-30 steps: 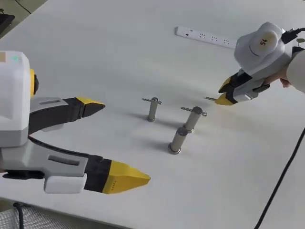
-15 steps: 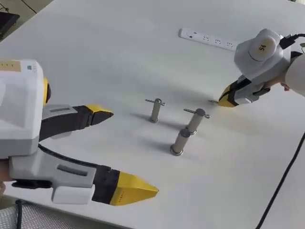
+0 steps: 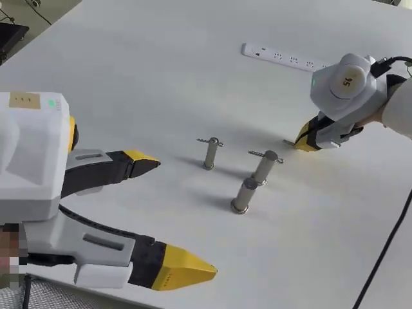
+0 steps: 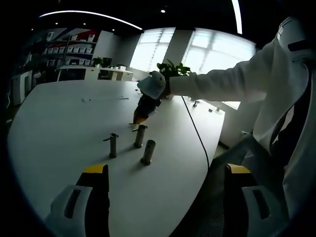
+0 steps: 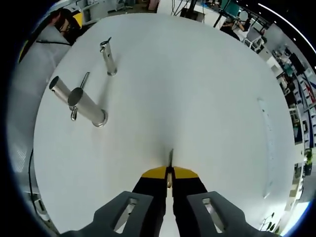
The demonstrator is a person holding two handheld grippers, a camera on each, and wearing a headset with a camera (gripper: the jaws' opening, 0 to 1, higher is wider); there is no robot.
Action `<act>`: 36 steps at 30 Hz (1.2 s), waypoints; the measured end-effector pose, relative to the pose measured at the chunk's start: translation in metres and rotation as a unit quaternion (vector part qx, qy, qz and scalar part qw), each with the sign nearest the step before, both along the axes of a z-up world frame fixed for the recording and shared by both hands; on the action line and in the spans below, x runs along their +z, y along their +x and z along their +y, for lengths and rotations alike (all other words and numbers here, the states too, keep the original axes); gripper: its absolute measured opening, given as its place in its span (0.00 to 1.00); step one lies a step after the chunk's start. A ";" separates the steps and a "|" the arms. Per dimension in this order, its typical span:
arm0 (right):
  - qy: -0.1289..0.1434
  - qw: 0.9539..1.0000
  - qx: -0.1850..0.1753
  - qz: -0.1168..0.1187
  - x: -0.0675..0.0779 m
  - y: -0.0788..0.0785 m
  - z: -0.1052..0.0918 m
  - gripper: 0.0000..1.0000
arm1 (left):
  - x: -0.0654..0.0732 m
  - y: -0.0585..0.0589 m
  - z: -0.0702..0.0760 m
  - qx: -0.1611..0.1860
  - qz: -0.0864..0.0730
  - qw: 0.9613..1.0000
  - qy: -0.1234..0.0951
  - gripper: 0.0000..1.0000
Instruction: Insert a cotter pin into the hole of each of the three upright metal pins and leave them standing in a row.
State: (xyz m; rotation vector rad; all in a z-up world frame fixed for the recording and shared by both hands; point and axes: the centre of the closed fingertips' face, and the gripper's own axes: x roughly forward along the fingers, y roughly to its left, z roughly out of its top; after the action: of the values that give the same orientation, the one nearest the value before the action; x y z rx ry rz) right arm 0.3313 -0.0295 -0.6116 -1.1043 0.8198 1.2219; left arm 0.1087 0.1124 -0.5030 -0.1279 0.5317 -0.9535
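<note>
Three upright metal pins stand mid-table. The far-left pin (image 3: 209, 153) and the middle pin (image 3: 264, 166) each carry a cotter pin through the top. The nearest pin (image 3: 243, 195) has a bare top. My right gripper (image 3: 301, 143) is right of the middle pin, low over the table, and shut on a loose cotter pin (image 3: 287, 141) that juts out from its tips (image 5: 171, 157). In the right gripper view the pins (image 5: 91, 111) lie to the upper left. My left gripper (image 3: 177, 219) stands open at the near left, short of the pins (image 4: 147, 152), with nothing between its fingers.
A white power strip (image 3: 283, 56) lies at the far side of the white table (image 3: 129, 77). A black cable (image 3: 386, 238) runs down the right side. A person's white sleeve (image 4: 232, 79) reaches in behind the right gripper.
The right gripper has tipped a little steeper and lower toward the table, still with the cotter pin in it. The left gripper stays open; the head view has shifted slightly.
</note>
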 end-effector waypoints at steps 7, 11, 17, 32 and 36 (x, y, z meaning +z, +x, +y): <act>0.042 0.998 0.001 -0.036 0.025 -0.007 0.002 0.00 | 0.008 0.006 0.000 0.000 0.002 1.000 -0.019 0.94; 0.052 0.996 0.021 -0.070 0.048 -0.016 0.001 0.00 | 0.014 0.018 -0.002 0.014 0.002 0.999 -0.039 0.90; 0.083 0.989 0.046 -0.114 0.076 -0.032 0.006 0.00 | 0.029 0.044 -0.011 0.033 0.011 0.995 -0.092 0.80; 0.139 0.968 0.123 -0.166 0.128 -0.099 0.047 0.00 | 0.040 0.096 -0.070 0.040 0.094 0.981 -0.167 0.32; 0.149 0.965 0.136 -0.168 0.133 -0.110 0.056 0.00 | 0.037 0.106 -0.076 0.052 0.119 0.974 -0.184 0.21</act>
State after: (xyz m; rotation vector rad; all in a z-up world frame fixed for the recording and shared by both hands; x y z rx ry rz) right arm 0.2213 0.0260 -0.4783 -1.1549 0.2199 1.2872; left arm 0.2152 0.0363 -0.4658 -0.6044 0.5584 -0.9323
